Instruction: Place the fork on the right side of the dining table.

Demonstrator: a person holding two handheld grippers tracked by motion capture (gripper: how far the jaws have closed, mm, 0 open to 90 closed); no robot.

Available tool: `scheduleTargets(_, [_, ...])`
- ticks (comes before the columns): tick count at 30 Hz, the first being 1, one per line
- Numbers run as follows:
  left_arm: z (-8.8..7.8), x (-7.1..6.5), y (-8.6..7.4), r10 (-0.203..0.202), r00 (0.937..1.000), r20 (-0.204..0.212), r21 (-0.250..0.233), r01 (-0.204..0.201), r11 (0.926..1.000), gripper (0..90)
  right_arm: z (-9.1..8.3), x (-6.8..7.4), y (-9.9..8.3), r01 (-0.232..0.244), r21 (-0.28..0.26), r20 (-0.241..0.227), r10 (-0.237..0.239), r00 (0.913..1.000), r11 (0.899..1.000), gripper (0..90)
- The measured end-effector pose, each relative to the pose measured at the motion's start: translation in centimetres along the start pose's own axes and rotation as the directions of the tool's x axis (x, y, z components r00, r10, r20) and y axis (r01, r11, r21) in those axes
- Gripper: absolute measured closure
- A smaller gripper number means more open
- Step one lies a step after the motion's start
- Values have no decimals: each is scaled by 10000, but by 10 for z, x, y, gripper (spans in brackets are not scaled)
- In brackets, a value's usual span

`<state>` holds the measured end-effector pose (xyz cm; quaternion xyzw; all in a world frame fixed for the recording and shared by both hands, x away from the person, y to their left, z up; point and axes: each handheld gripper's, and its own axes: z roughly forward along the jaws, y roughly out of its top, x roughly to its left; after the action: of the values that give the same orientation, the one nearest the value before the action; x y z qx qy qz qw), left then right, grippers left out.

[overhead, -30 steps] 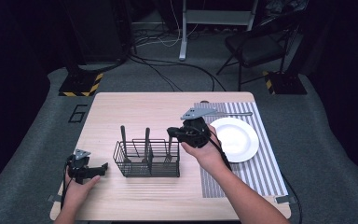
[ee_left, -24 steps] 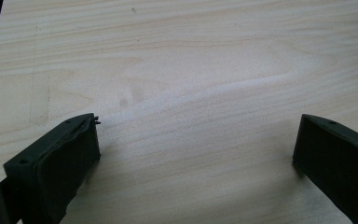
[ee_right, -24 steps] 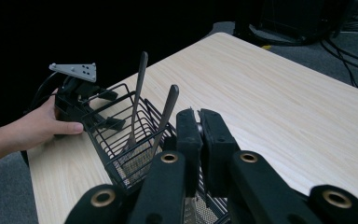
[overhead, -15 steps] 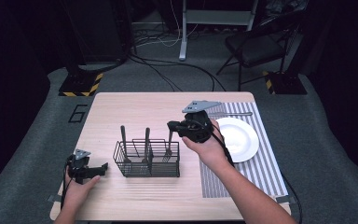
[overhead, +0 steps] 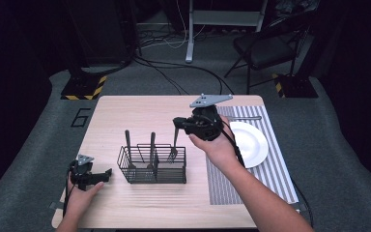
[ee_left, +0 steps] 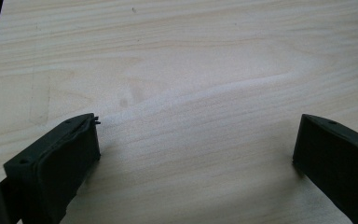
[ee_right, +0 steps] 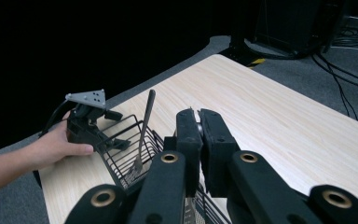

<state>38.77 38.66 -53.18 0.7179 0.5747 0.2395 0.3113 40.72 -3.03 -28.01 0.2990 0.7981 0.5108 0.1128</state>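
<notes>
High view: right gripper (overhead: 176,124), jaws clamped on a slim metal fork (overhead: 174,145), is lifting it clear of the black wire caddy (overhead: 152,166); left gripper (overhead: 107,172) is lying open; next probably carrying it towards the white plate (overhead: 251,142).

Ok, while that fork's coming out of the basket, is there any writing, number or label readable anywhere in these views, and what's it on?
"6": a dark outlined numeral on the grey floor mat, beside the table's far left corner.
Nothing readable on the wire basket, the plate, the striped mat or either gripper.
</notes>
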Motion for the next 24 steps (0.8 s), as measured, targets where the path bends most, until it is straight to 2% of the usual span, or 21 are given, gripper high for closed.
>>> scheduleTargets(12, [0, 0, 0, 1, 10000, -1, -1, -1, 10000, 1, -13, 0, 18, -38, -221, 175, 42, 9998, 9997, 867])
scheduleTargets(24, [0, 0, 0, 0, 10000, -2, 11, 0, 10000, 1, -41, -15, 30, -232, -619, 692, 274, 9972, 9978, 868])
